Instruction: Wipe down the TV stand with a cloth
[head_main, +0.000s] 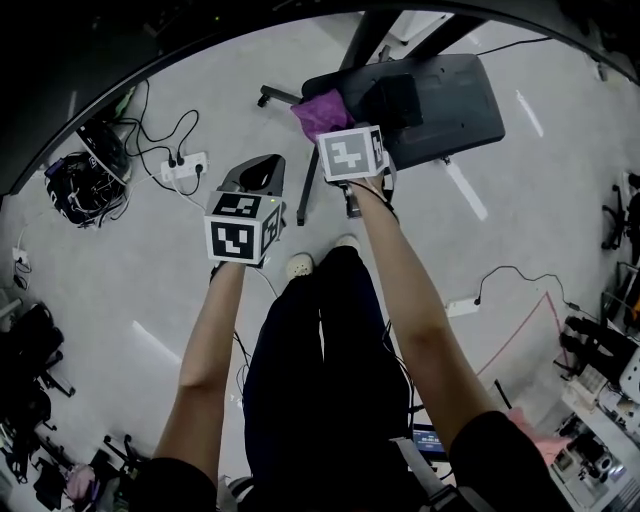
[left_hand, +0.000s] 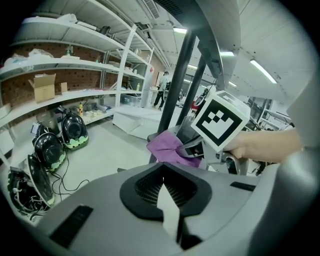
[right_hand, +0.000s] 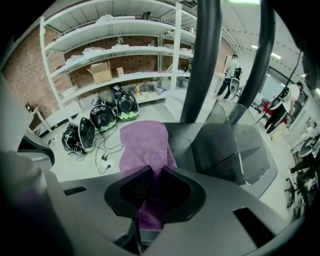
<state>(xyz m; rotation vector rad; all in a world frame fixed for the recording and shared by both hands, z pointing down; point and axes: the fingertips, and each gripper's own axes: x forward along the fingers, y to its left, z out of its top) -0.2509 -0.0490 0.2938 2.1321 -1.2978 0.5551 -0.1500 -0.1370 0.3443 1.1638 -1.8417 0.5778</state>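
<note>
Holding right arm (head_main: 412, 300) outstretched; right claw (right_hand: 152, 175) pinching cloth (right_hand: 144, 145) at TV stand (right_hand: 235, 150).

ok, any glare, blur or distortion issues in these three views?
Head view: strong fisheye with dark vignette corners, light streaks reflecting off the floor. Left gripper view: ceiling lights blown out, near foreground soft. Right gripper view: purple cloth in the jaws sharp, shelves bowed by the lens.

Head view looks down; gripper views (near, level) share the cloth (right_hand: 145, 145).
</note>
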